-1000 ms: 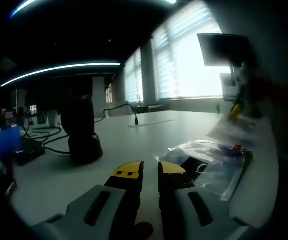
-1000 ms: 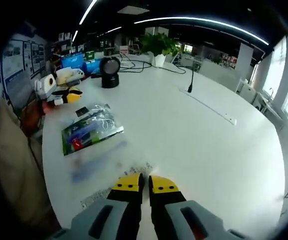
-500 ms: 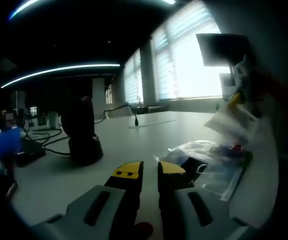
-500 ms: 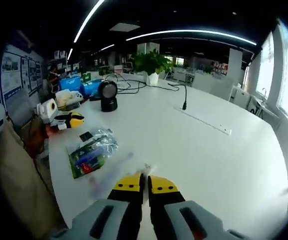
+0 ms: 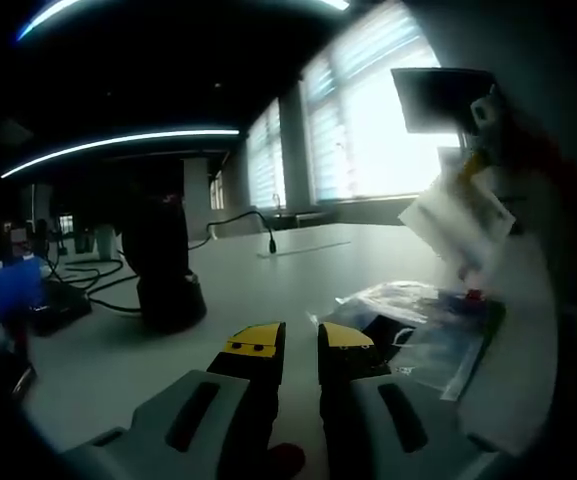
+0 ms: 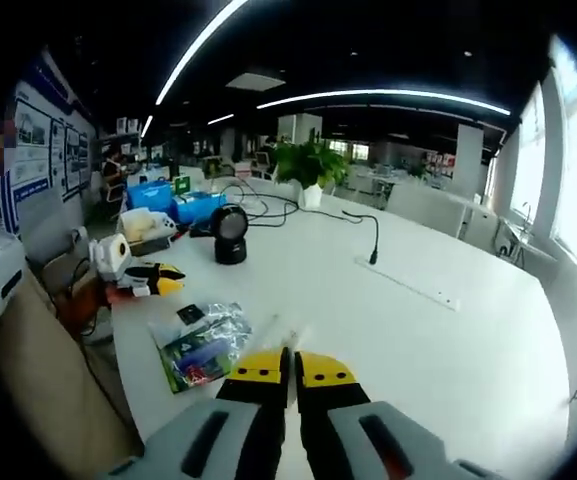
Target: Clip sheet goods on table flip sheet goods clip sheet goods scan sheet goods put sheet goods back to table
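White desk (image 6: 448, 340); clear plastic packet (image 6: 206, 345) with green, blue and red contents plus a small black label. Both grippers (image 5: 295, 337) (image 6: 293, 367) grey with yellow tips, black scanner (image 6: 231, 234), blue boxes (image 6: 173, 200), green plant (image 6: 311, 163).

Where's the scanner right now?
In the right gripper view the black scanner stands on the white table, upper left, beyond the plastic packet and near the blue boxes.

Clear plastic packet of sheet goods (image 6: 205, 347) lies flat on white bench (image 6: 448, 340), at 10 o'clock from right gripper tips, green/blue/red contents, black tag at its far end. Second thin clear sheet (image 5: 455, 230) raised, tilted, blurred, at 2 o'clock in left gripper view.
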Motion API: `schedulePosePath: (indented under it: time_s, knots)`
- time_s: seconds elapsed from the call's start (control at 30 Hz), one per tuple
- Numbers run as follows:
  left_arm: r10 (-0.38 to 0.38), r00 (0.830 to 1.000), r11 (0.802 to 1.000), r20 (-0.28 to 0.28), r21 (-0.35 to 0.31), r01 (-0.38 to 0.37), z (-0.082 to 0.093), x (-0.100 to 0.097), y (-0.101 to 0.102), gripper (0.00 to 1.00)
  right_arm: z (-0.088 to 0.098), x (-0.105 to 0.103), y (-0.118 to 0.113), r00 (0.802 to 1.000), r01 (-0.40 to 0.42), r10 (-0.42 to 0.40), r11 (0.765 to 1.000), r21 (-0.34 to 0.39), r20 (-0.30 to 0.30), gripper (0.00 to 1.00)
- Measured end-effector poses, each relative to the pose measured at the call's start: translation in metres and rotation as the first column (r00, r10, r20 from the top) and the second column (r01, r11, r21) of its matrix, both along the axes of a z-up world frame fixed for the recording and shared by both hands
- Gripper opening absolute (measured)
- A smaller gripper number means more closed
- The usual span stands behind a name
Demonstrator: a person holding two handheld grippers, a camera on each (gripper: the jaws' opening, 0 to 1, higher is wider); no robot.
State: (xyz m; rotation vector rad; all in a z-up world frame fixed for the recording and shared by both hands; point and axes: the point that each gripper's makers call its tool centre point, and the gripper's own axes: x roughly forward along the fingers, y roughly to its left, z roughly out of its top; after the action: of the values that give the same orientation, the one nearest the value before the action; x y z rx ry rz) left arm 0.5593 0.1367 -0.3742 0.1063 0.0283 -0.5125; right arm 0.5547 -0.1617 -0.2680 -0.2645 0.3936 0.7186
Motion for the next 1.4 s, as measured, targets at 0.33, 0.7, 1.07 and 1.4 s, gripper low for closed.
schedulePosePath:
  time_s: [0.33,0.7,1.07,1.4]
  knots:
    - [0.008,1.000,1.000,0.001,0.006,-0.008,0.000,-0.001,0.000,0.06,0.020,0.002,0.003,0.999,0.009,-0.011,0.999,0.043,0.046,0.00]
    - [0.010,1.000,1.000,0.003,0.012,-0.010,-0.001,-0.001,0.001,0.06,0.031,0.020,0.016,0.995,0.055,-0.062,0.995,0.077,0.084,0.00]
    - [0.005,1.000,1.000,0.001,0.022,-0.005,-0.002,-0.001,0.002,0.06,0.050,0.033,0.042,0.990,0.067,-0.082,0.990,0.126,0.118,0.00]
    - [0.000,1.000,1.000,0.005,0.019,0.000,-0.001,-0.001,0.001,0.06,0.057,0.058,0.073,0.983,0.088,-0.108,0.987,0.134,0.146,0.00]
